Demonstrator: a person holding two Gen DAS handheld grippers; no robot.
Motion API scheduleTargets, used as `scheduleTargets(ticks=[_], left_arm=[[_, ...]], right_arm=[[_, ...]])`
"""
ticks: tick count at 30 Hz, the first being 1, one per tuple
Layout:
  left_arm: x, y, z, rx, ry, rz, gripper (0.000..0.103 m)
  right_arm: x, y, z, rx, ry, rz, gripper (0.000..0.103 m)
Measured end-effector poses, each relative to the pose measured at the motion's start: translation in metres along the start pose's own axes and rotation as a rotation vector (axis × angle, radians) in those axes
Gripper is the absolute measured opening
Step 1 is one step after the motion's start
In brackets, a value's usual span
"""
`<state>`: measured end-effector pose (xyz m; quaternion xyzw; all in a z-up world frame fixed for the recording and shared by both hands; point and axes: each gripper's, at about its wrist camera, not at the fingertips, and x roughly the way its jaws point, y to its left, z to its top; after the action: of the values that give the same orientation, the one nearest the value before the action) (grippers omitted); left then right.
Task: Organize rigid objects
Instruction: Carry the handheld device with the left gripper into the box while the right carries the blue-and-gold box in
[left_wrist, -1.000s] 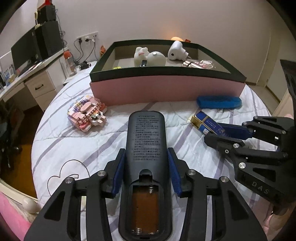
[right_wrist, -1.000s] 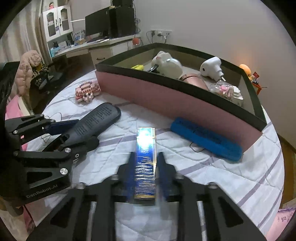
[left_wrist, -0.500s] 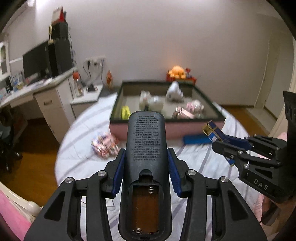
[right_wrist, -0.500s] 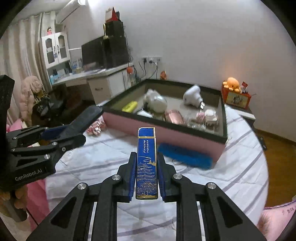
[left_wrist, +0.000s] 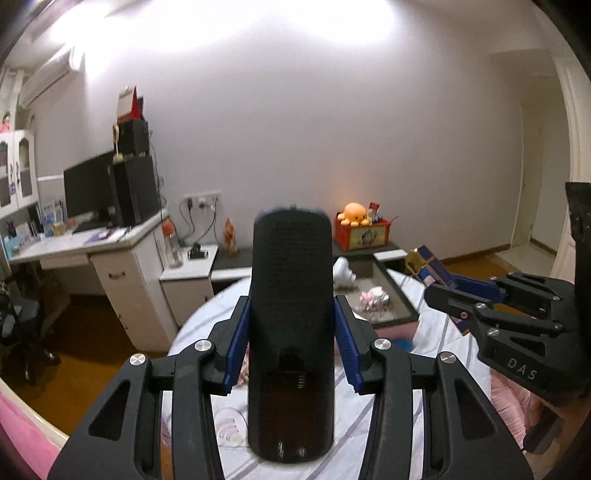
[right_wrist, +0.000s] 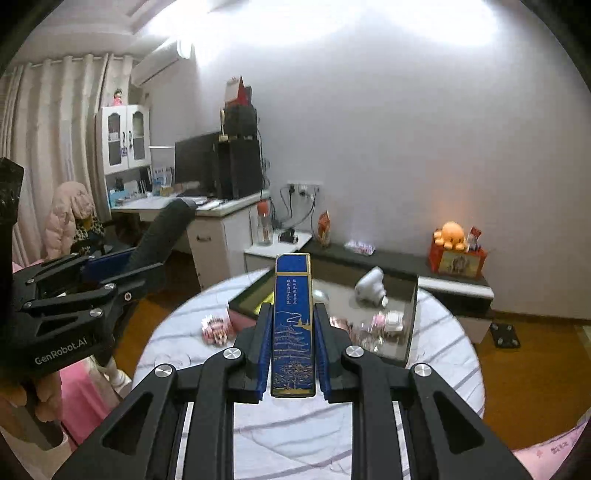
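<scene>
Left wrist view: the left gripper (left_wrist: 291, 332) has its jaws partly open and clamped on the sides of a black remote control (left_wrist: 291, 317), which lies lengthwise between the blue pads with its back up and its battery bay uncovered at the near end. The remote's far end juts out well past the jaw tips. Beyond and below the jaws lies a round bed (left_wrist: 369, 417) with a white, purple-striped cover. On it, ahead of the jaws and a little right, sits a shallow box (left_wrist: 400, 301) with a dark rim and pink side, holding a white rounded object (left_wrist: 341, 271) and small pinkish items. To the right of the jaws the right gripper (left_wrist: 441, 282) is in view, holding a blue and gold box (left_wrist: 424, 264).

Right wrist view: the right gripper (right_wrist: 291, 354) has its jaws drawn narrow and pressed on the slim blue and gold box (right_wrist: 291, 325), which stands lengthwise between the pads and reaches beyond the tips. Past the jaws the shallow box (right_wrist: 412, 317) rests on the bed (right_wrist: 295, 439); a pink block toy (right_wrist: 216, 328) lies on the cover left of the jaws. Far left, the left gripper (right_wrist: 122, 269) carries the remote control (right_wrist: 162, 230), raised clear of the bed.
</scene>
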<state>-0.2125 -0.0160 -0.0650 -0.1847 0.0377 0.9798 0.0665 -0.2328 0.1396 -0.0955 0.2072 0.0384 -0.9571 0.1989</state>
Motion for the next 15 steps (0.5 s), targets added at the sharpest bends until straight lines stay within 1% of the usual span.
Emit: scheduleTargets(ticks=[4,8,12,15], left_arm=[[-0.012,0.0,0.014,0.016,-0.057,-0.002,0.044],[-0.018,0.003,0.023,0.02,-0.092,0.009,0.044],[-0.016,0.005,0.03,0.024,-0.106,0.009,0.044],[-0.008,0.004,0.033,0.033,-0.098,0.017,0.044]], right_arm=[[-0.006,0.001,0.013,-0.013,-0.03,-0.002,0.021],[-0.011,0.002,0.024,-0.028,-0.056,-0.013,0.021],[-0.014,0.002,0.032,-0.036,-0.071,-0.009,0.021],[-0.011,0.001,0.036,-0.038,-0.076,-0.005,0.021]])
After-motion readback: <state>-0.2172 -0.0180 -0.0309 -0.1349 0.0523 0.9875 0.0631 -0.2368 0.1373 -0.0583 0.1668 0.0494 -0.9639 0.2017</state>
